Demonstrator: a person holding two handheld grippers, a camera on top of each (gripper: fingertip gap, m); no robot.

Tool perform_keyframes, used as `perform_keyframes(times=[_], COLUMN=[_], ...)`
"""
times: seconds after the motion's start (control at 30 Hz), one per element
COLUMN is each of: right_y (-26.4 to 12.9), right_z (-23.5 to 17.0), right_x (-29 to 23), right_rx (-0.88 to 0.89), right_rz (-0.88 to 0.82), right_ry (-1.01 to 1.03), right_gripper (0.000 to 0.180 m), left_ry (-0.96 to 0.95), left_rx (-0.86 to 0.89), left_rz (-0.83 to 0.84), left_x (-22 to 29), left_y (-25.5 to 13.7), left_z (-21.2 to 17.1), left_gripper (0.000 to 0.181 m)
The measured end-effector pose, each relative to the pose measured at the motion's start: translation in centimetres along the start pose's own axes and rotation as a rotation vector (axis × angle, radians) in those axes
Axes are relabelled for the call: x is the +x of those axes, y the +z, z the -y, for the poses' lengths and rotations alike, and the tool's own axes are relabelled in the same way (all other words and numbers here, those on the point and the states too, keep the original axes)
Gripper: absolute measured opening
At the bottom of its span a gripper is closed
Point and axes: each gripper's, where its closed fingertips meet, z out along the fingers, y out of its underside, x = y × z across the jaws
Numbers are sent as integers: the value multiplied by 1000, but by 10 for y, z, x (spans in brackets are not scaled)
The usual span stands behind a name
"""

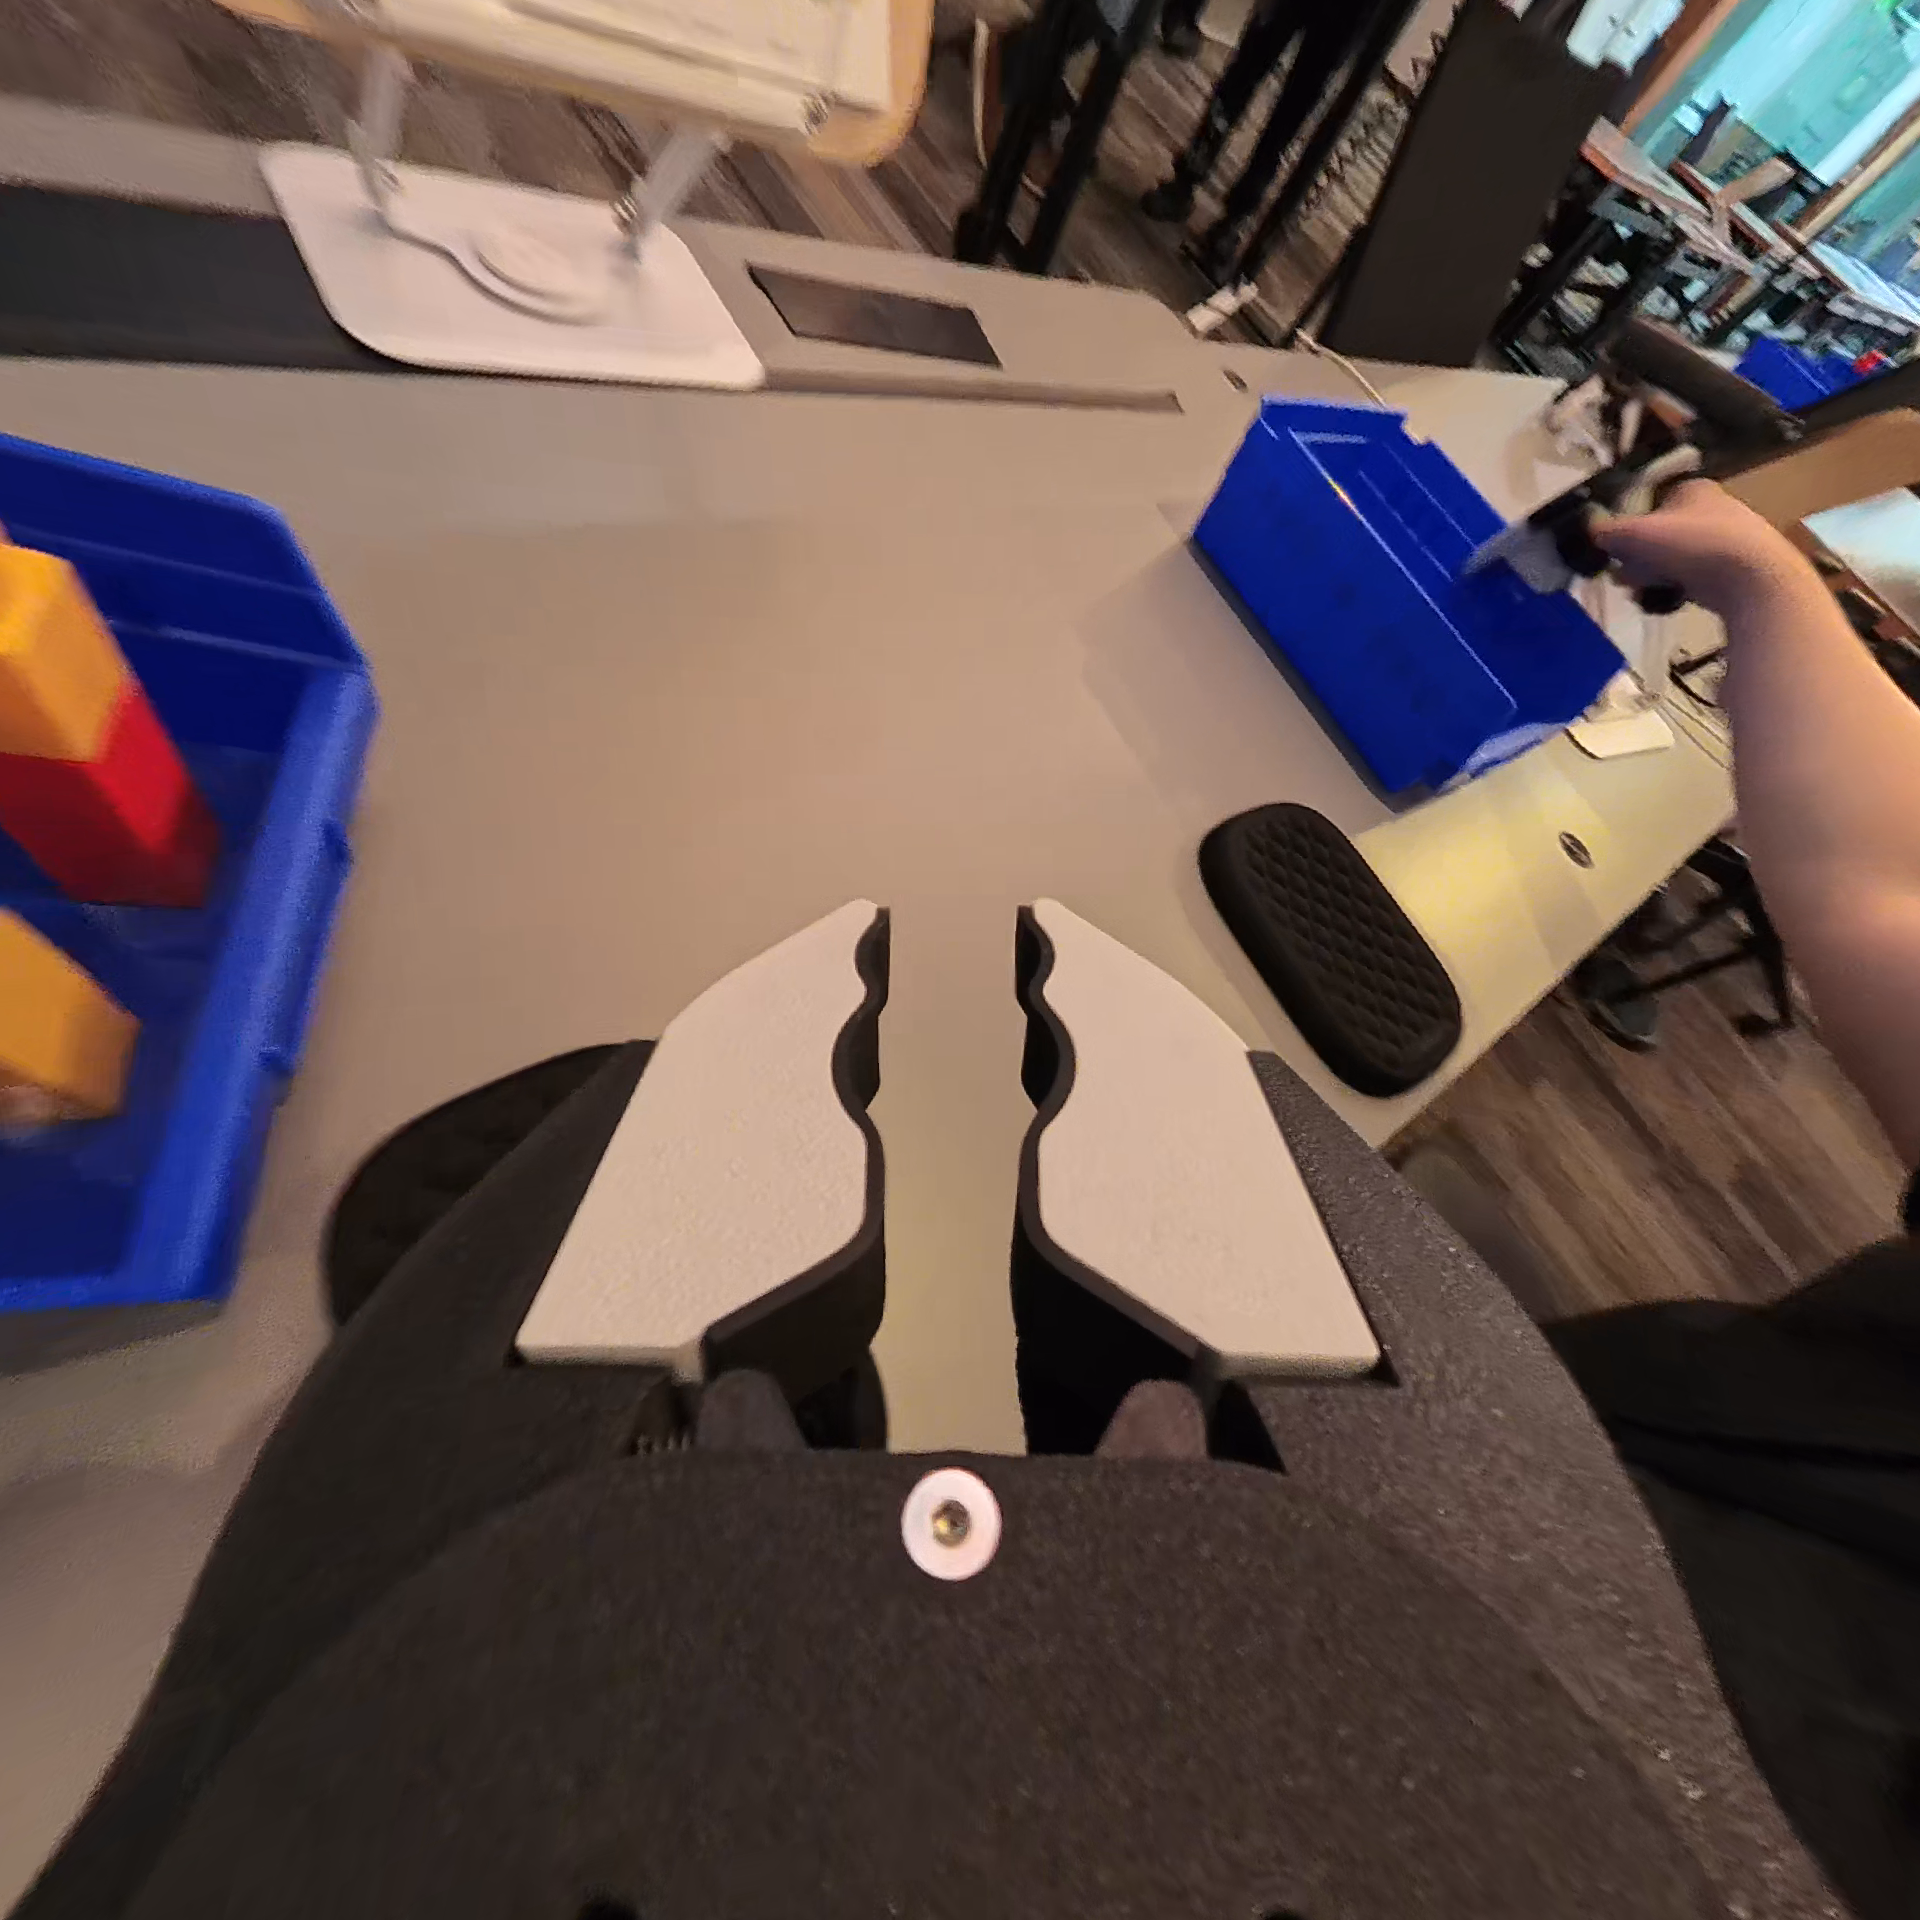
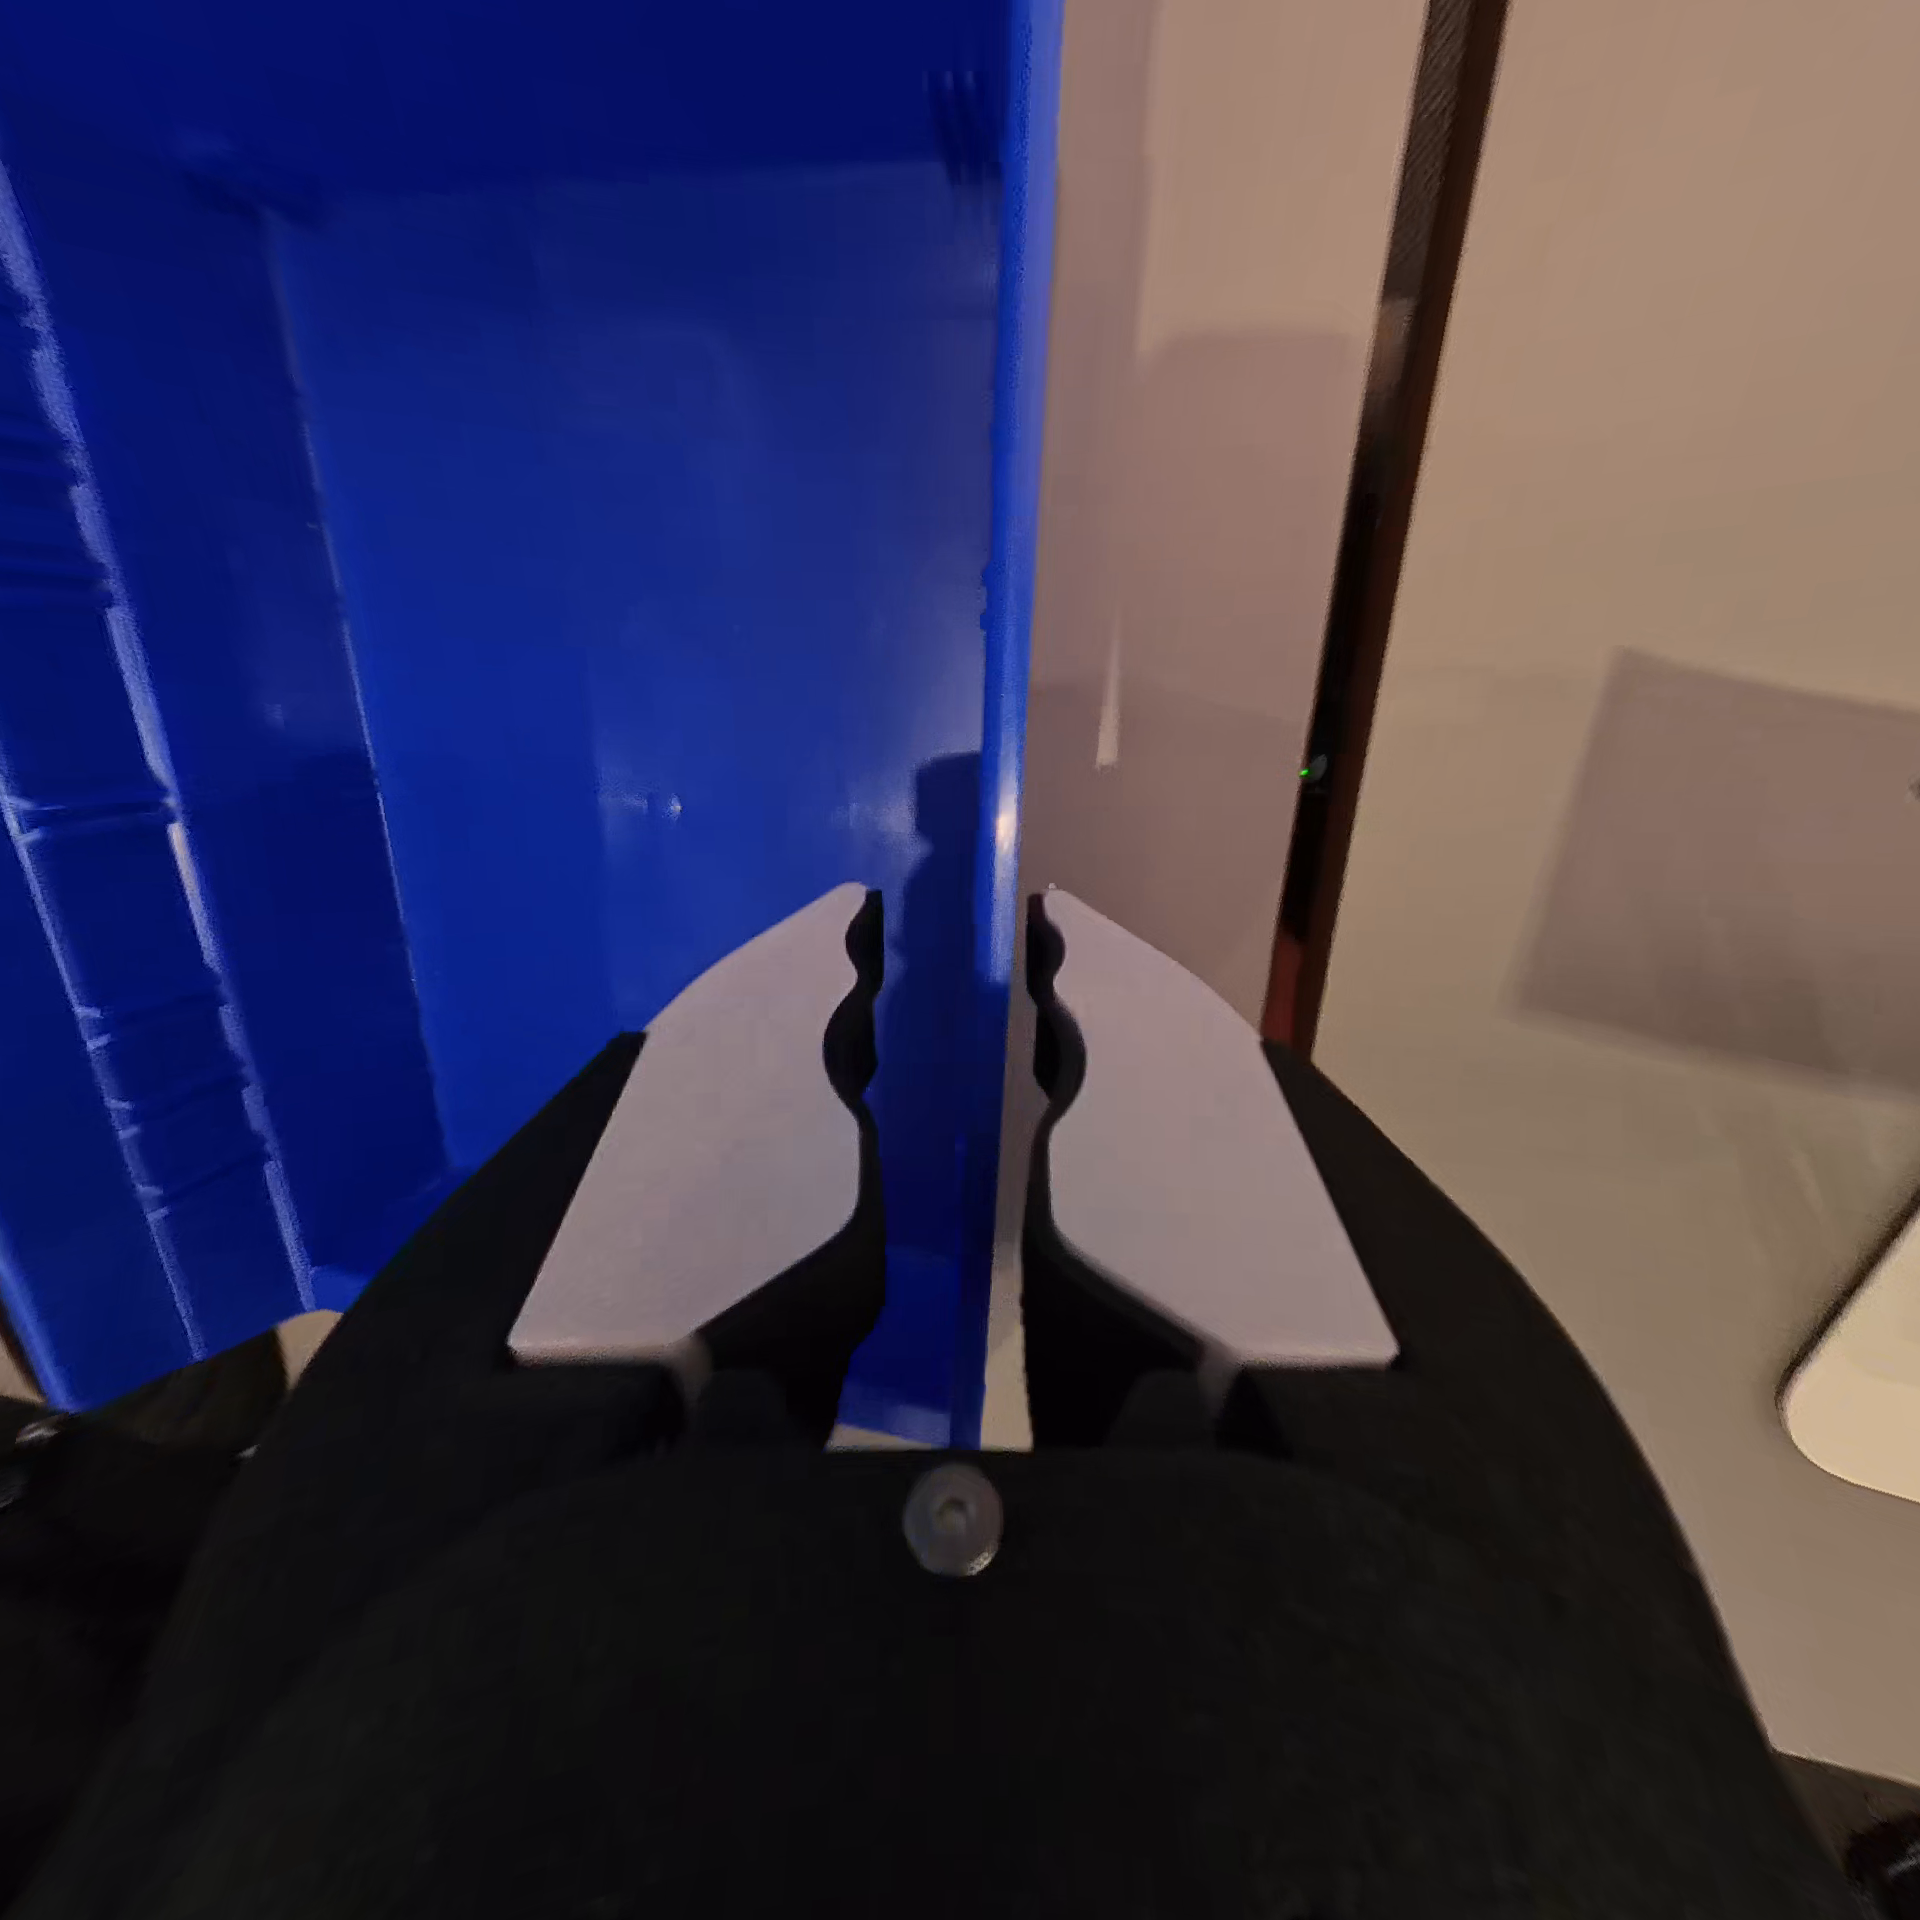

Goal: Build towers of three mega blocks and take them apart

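Note:
My left gripper (image 1: 953,914) is open and empty, held over the bare grey table (image 1: 727,644). A blue bin (image 1: 260,831) at the left holds an orange block (image 1: 52,644) stacked on a red block (image 1: 114,810), with another orange block (image 1: 52,1018) nearer me. My right gripper (image 2: 954,904) is open over a second blue bin (image 2: 623,520), whose right wall runs between the fingers. What shows of this bin's inside is empty. In the left wrist view that bin (image 1: 1382,613) stands at the right, with a hand holding the right gripper (image 1: 1538,540) over it.
A black textured pad (image 1: 1330,945) lies near the table's right edge. A white stand with a flat base (image 1: 509,281) sits at the back. A dark gap (image 2: 1371,520) separates the table from the neighbouring surface; a white object (image 2: 1860,1382) lies at the right. Tip to tip, the grippers are about 75 cm apart.

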Motion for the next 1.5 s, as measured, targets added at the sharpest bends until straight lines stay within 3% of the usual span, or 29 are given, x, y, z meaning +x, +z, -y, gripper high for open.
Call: perform_keyframes(times=[0.17, 0.3, 0.4, 0.63, 0.97, 1.17, 1.33, 1.43, 1.5], right_y=[-70, -134, -159, -167, -116, -108, -103, -97, -94], right_z=[32, 65, 76, 86, 73, 62, 52, 46, 43], right_x=[-10, -59, -112, -227, -300, -298, -288, -281, -277], right_rx=[262, 586, 732, 949, 831, 778, 755, 731, 722], right_rz=[-144, -180, -137, -35, 22, 13, 48, 61, 52], right_ry=[-118, -270, -384, -595, -765, -795, -768, -754, -752], right_gripper=[26, 29, 34, 33, 33, 33, 34, 34, 34], left_ry=[122, 206, 153, -191, -459, -542, -551, -538, -542], left_rx=[275, 471, 400, 181, 60, -46, -49, -133, -162], left_rz=[234, 468, 566, 659, 732, 683, 702, 724, 682], left_x=[-41, -85, -132, -216, -255, -252, -252, -260, -262], left_y=[-66, -116, -118, -95, -70, -38, -38, -46, -45], left_z=[45, 63, 49, -2, -18, -39, -39, -46, -47], left_gripper=[23, 35, 37, 32, 46, 42, 42, 24, 24])
